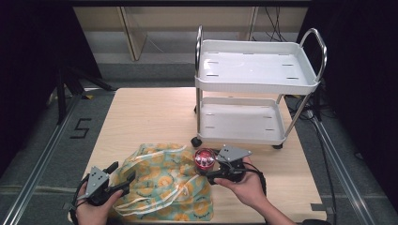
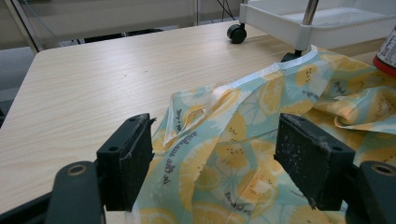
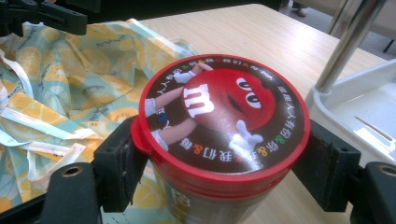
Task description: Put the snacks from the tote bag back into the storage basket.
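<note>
The can stands upright between the jaws of the right gripper, which clamp it just under its red lid; the lid shows a red candy figure ringed by coloured letters. It sits at the right edge of the bag, near the table's front. The bag is crumpled cloth, pale green with yellow lemon slices and white straps. The left gripper has its jaws spread wide, the bag's left edge lying between them. The table is light wood. A white two-tier cart stands on its far right part. Grey floor lies around, dark at the sides.
</note>
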Demonstrator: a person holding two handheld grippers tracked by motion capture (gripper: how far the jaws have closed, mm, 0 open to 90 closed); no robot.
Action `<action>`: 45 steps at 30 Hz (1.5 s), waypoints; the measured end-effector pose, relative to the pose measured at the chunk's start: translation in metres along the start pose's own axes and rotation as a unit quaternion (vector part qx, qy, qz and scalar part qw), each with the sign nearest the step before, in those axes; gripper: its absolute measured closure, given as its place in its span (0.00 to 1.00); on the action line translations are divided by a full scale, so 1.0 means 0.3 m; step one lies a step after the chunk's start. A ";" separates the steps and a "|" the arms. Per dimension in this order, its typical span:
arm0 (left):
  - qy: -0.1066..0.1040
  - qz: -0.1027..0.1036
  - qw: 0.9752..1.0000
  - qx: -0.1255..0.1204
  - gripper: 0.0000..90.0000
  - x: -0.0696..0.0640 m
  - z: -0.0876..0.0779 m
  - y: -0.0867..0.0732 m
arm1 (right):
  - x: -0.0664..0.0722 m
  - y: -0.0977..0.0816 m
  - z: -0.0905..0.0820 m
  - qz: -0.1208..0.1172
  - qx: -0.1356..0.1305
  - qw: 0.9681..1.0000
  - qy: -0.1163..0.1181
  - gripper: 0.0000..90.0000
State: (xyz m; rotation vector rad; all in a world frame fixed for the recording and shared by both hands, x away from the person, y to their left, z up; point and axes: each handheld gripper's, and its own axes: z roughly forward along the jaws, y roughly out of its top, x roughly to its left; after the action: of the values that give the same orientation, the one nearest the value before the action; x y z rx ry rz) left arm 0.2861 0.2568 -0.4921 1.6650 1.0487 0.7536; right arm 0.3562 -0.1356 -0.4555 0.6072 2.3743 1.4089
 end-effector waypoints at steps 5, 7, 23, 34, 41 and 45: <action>0.002 -0.004 1.000 0.000 0.30 -0.002 0.000 -0.001 | -0.010 -0.002 -0.011 0.004 0.001 1.000 -0.005 0.29; 0.000 0.000 1.000 0.000 0.30 0.000 0.000 0.000 | -0.014 -0.005 -0.014 0.002 0.000 1.000 -0.008 0.29; 0.002 -0.002 1.000 0.001 0.30 -0.003 -0.001 0.001 | -0.030 -0.016 -0.037 0.012 0.000 1.000 -0.018 0.29; 0.003 -0.003 1.000 -0.001 0.30 -0.003 -0.001 0.000 | -0.048 -0.017 -0.059 0.015 -0.001 0.999 -0.029 0.29; 0.004 -0.004 1.000 -0.001 0.30 -0.003 0.000 0.000 | -0.059 -0.027 -0.065 0.022 -0.003 0.999 -0.035 0.29; 0.004 -0.004 1.000 -0.001 0.30 -0.003 0.001 0.000 | -0.065 -0.031 -0.070 0.028 0.001 0.999 -0.033 0.29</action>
State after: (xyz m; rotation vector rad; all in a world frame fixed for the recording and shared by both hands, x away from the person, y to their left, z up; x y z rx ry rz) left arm 0.2858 0.2558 -0.4920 1.6561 1.0584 0.7560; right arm 0.3613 -0.1652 -0.4528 0.7151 2.3242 1.3872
